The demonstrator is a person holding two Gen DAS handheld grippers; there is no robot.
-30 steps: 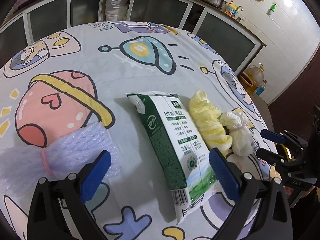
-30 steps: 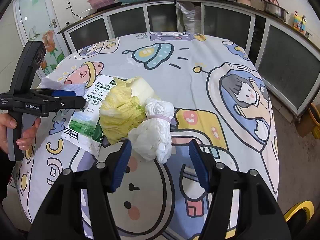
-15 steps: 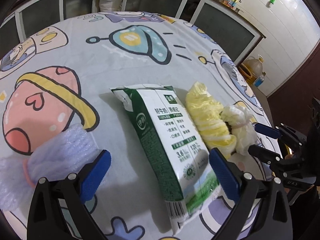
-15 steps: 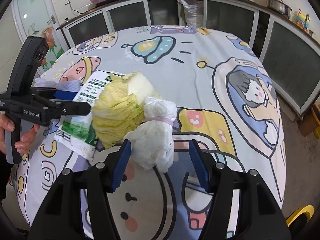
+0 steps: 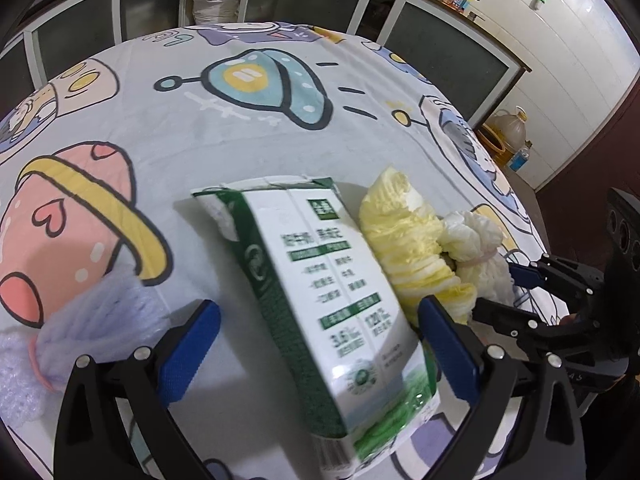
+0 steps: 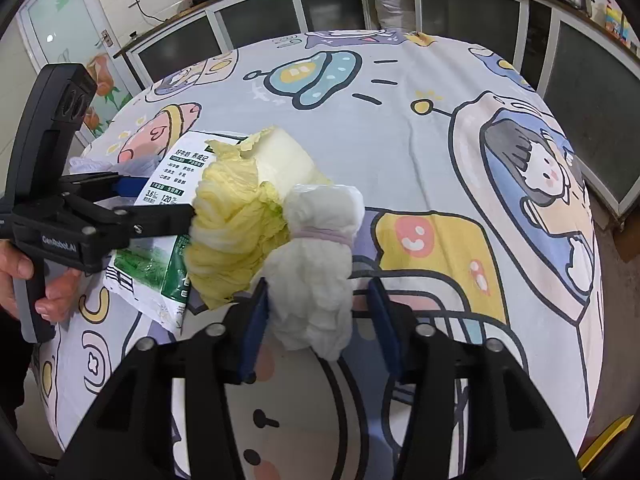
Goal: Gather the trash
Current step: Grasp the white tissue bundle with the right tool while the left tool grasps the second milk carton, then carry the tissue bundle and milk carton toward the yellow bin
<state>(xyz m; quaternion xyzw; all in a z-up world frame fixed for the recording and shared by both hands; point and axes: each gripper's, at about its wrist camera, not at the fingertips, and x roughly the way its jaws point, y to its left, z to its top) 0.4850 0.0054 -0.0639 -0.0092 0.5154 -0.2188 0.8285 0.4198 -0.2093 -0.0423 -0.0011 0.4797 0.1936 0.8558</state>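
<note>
Both tools spread: the left tool [image 5: 316, 336] straddles a glossy green-white milk carton [image 5: 320, 280], the right tool [image 6: 318, 320] a crinkly white tied bundle [image 6: 316, 264] beside wrinkled yellow cabbage [image 6: 236, 224].

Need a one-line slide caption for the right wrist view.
Open right gripper straddles the white tied bundle beside the cabbage leaves and milk carton.

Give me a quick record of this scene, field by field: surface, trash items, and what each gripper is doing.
surface: cartoon tablecloth
trash: milk carton lying flat; cabbage leaves beside it; white tissue bundle; purple foam net
left gripper: open, straddling the carton
right gripper: open, fingers either side of the tissue bundle
</note>
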